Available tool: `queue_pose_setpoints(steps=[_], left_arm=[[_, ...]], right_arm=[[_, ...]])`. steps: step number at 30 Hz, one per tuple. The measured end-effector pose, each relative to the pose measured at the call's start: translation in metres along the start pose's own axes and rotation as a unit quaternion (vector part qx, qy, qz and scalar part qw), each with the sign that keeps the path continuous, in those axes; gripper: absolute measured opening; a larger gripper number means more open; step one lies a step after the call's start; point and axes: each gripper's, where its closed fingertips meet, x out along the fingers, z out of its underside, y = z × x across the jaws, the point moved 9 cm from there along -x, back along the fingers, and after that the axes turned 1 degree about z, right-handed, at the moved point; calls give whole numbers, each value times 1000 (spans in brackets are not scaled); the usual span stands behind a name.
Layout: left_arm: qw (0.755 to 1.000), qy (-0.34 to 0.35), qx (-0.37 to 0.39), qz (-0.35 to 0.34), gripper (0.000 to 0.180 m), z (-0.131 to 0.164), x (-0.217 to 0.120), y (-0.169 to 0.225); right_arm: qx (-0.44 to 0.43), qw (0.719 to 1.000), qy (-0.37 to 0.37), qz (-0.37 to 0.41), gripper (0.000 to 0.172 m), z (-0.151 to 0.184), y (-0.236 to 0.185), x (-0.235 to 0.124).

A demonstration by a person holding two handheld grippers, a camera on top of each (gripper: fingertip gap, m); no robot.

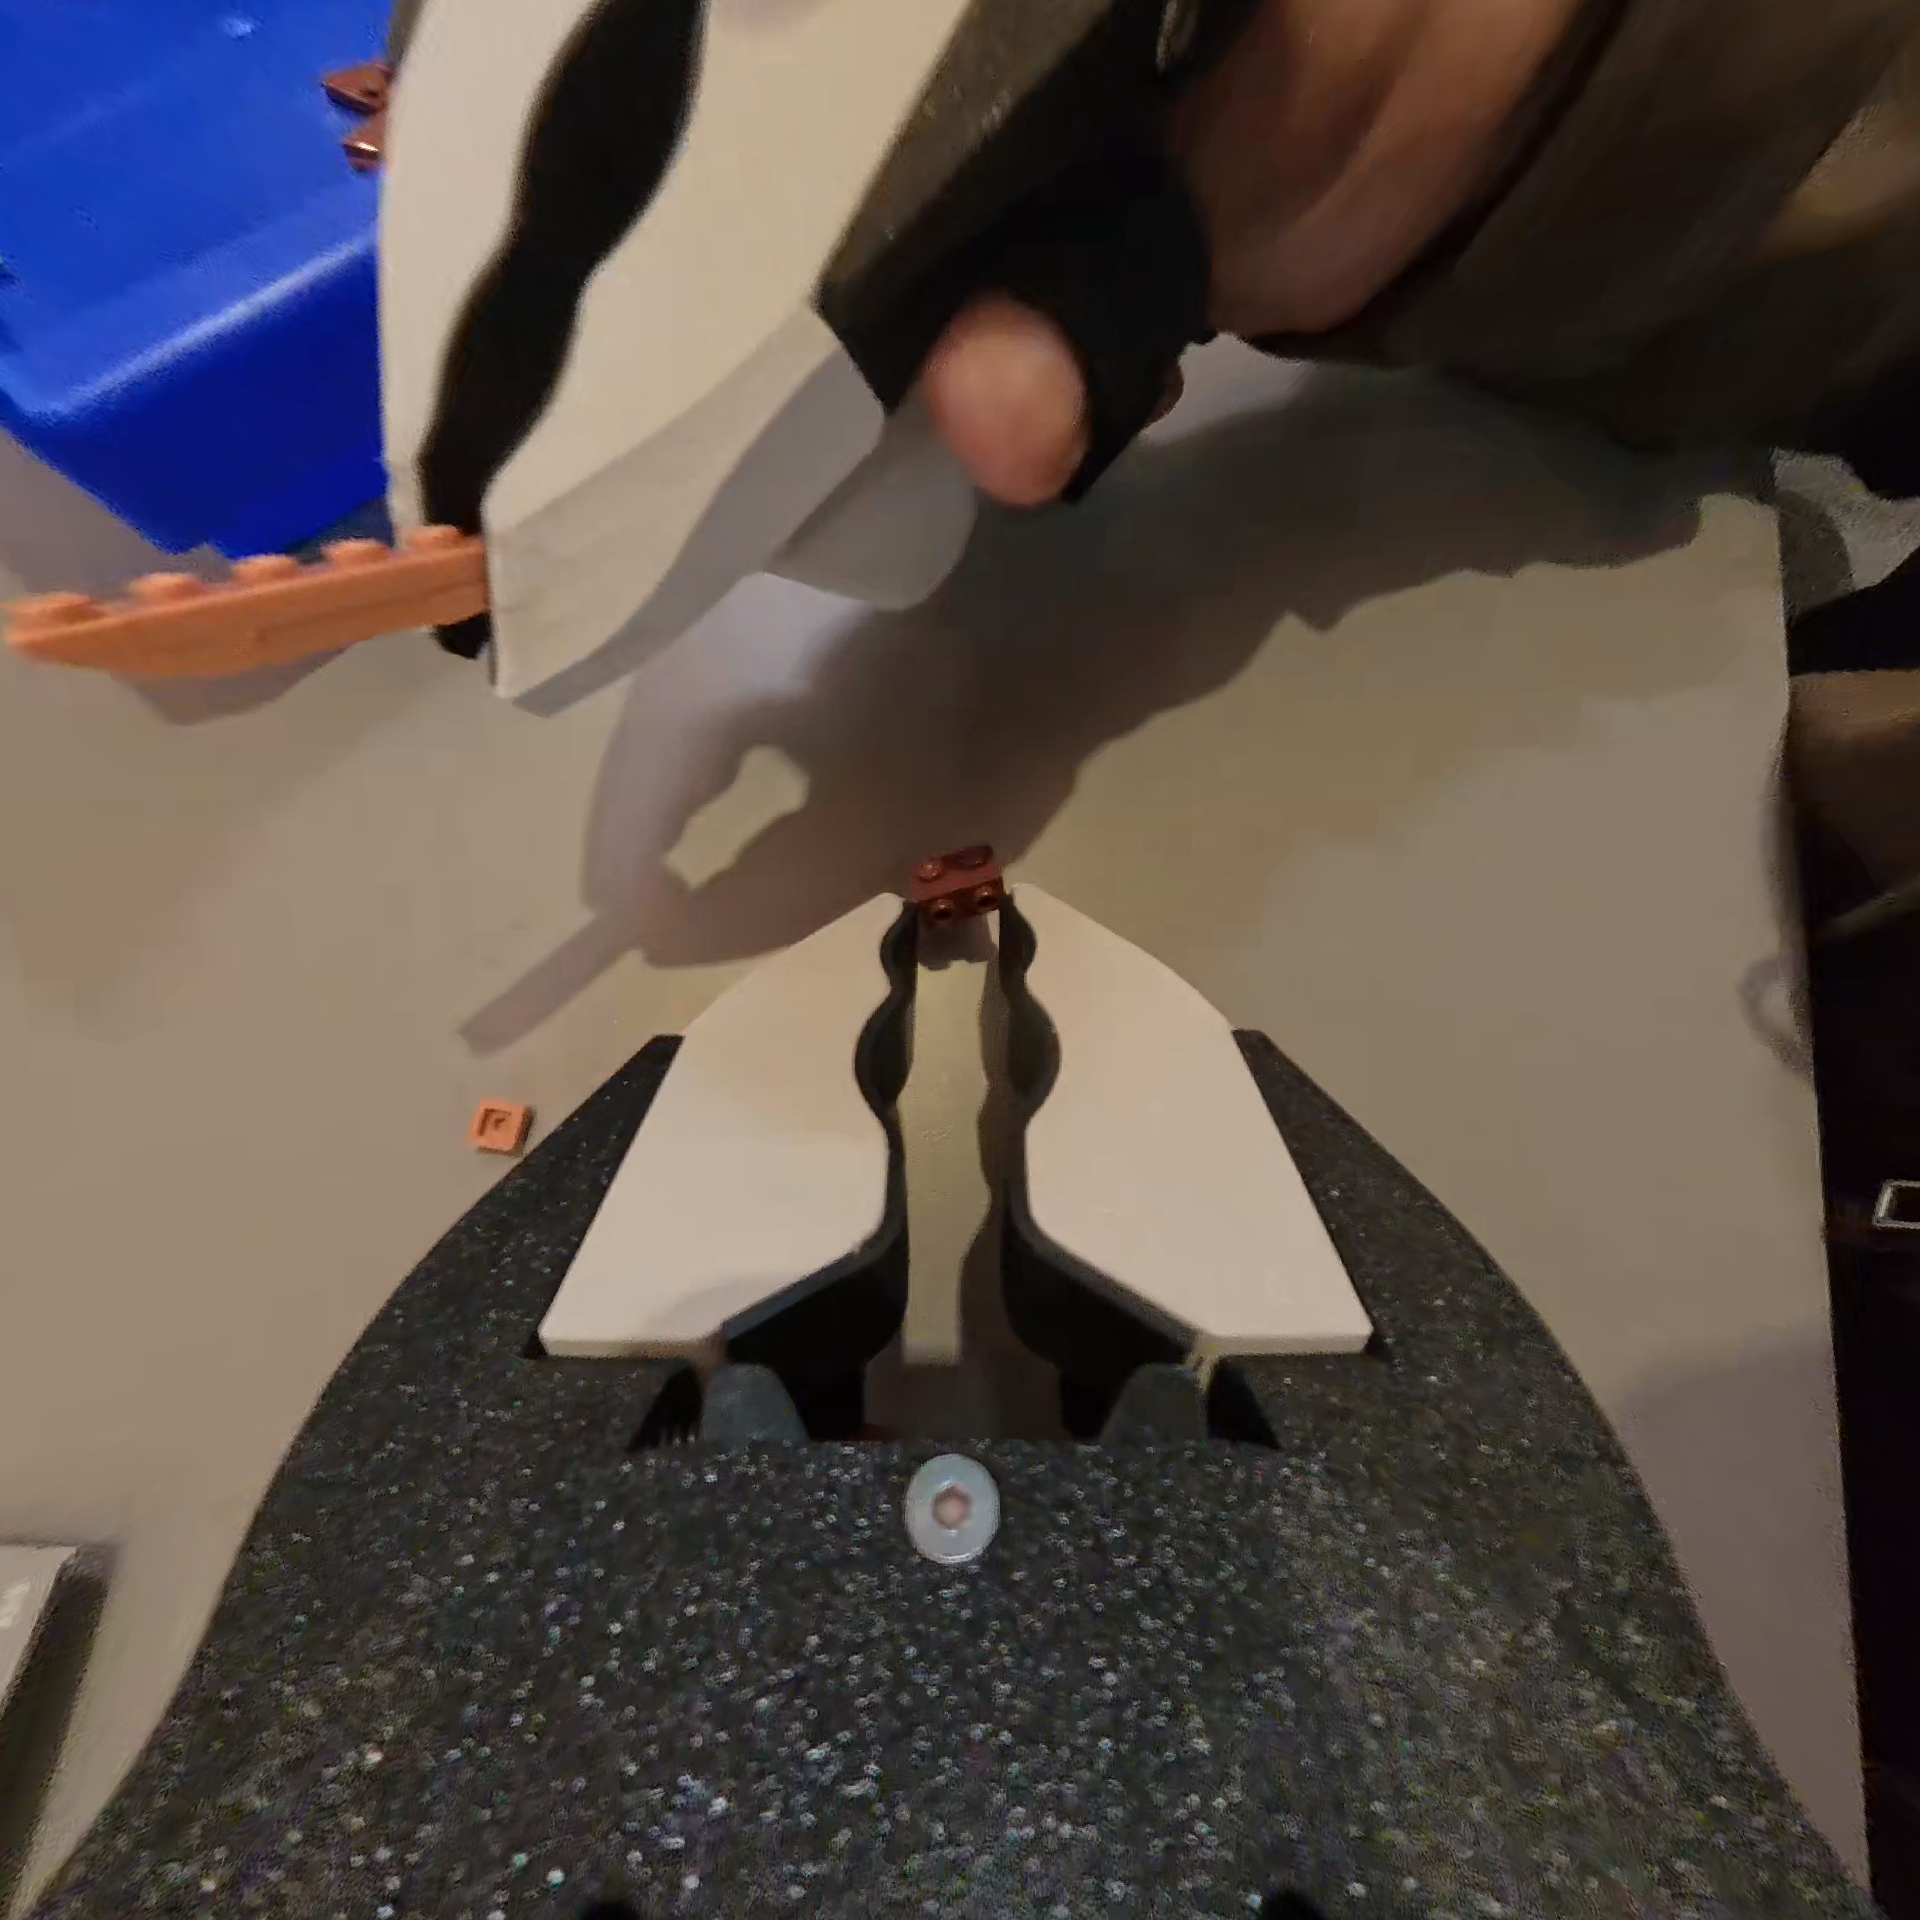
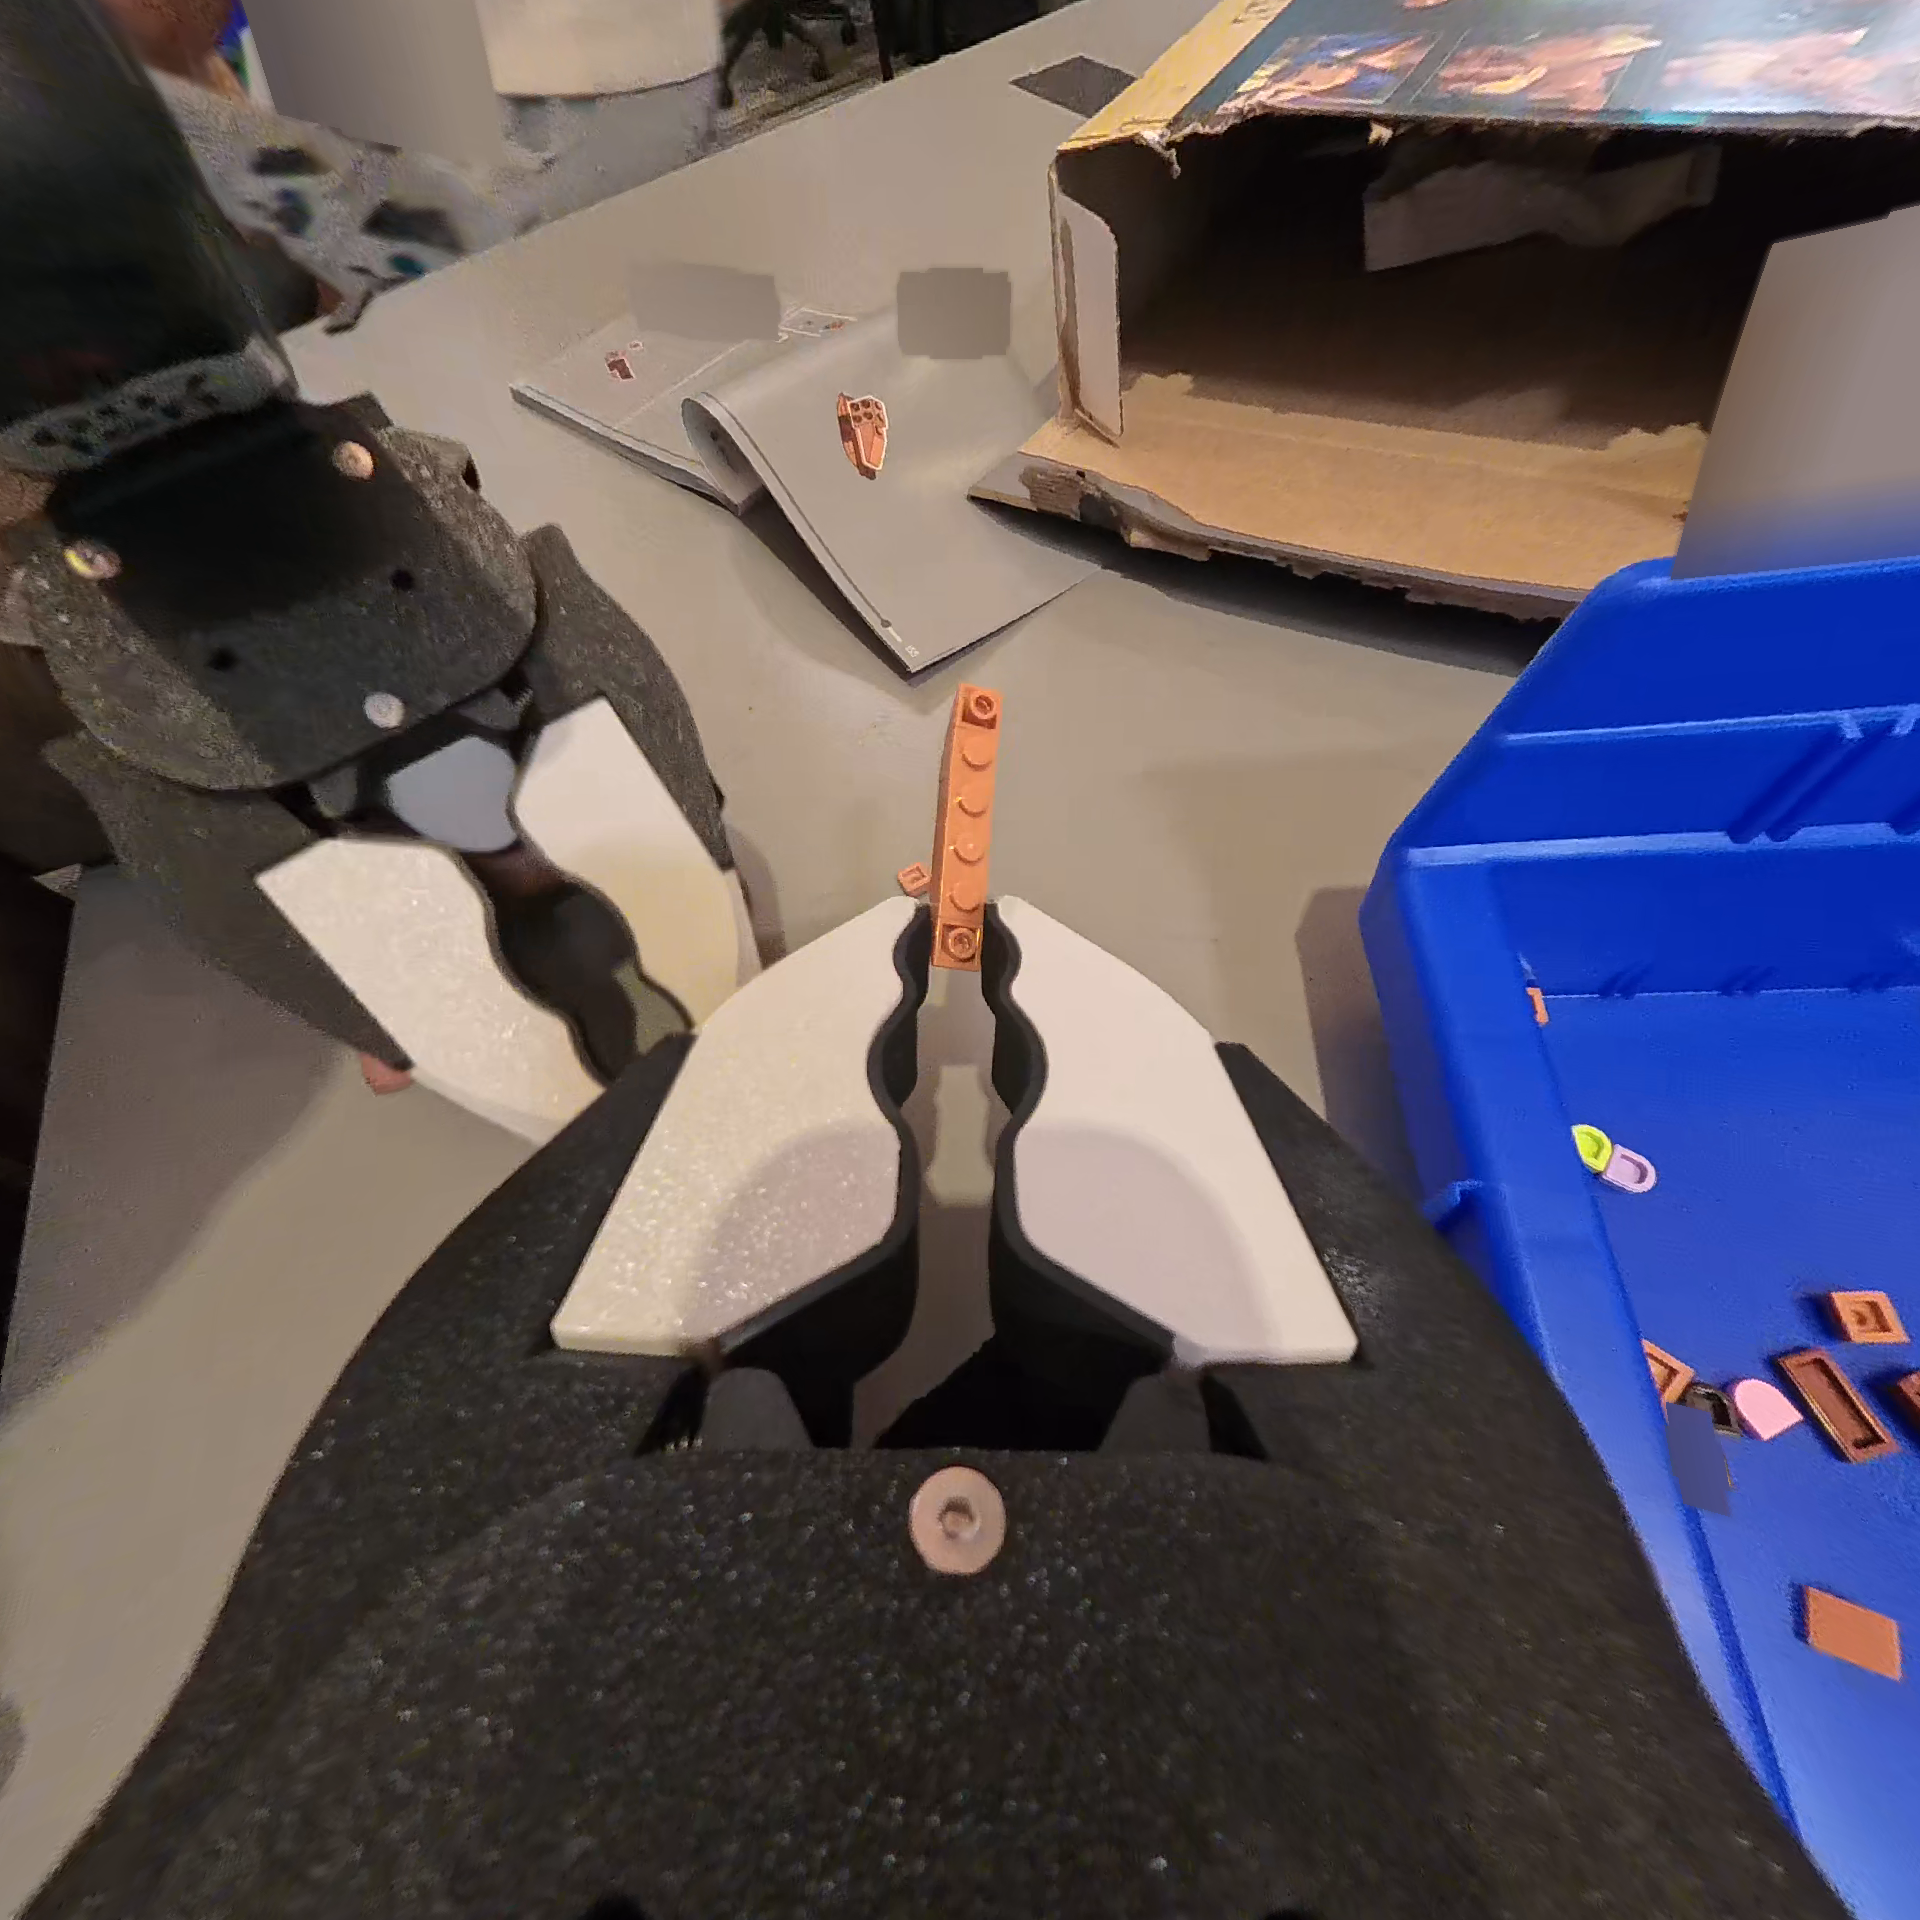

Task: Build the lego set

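The right gripper (image 2: 958,914) pinches one end of a long orange studded plate (image 2: 964,831), both black pads pressed to its sides, so that most of the strip juts out past the fingertips with its studs bared; held by the end like this, nearly its whole length stays free. The left gripper (image 1: 956,904) grips a small dark red-brown brick (image 1: 958,885) at the very tips of its fingers, the pads closed on its flanks, studs showing on its top and on the face turned to the camera; it seems to be lifted just off the grey worktop (image 1: 260,935), though the heavy shadow under it makes that hard to judge. A small orange tile (image 1: 501,1127) lies loose on the worktop to the left of the left gripper. A blue bin (image 2: 1662,935) stands at the worktop's right side, with brown, pink and lime pieces scattered on its floor. Farther back lie an open booklet (image 2: 831,488) and a torn cardboard box (image 2: 1351,416), the box running out of frame at the top and right. From the left wrist, the right gripper and the gloved hand (image 1: 1195,260) on it are blurred and fill the upper frame, covering the far worktop; the gripped end of the plate is hidden behind a finger there.
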Motion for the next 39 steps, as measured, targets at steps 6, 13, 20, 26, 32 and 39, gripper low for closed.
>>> queue_pose_setpoints(steps=[6,13,20,26,32,39], left_arm=[[999,-16,12,-31,14,3,-5,-8],[998,3,-13,-68,14,3,-11,-18],[988,98,-52,-109,14,-2,-29,-31],[984,115,-52,-128,14,0,-32,-33],[982,123,-55,-131,14,2,-35,-34],[981,126,-60,-135,14,3,-35,-36]], right_arm=[[-2,1000,-2,3,9,0,1,0],[-34,998,-41,33,9,6,2,2],[-41,996,-68,45,9,12,3,7],[-27,996,-72,34,9,16,3,12],[-20,996,-77,32,9,19,4,15],[-20,996,-75,32,9,18,3,14]])
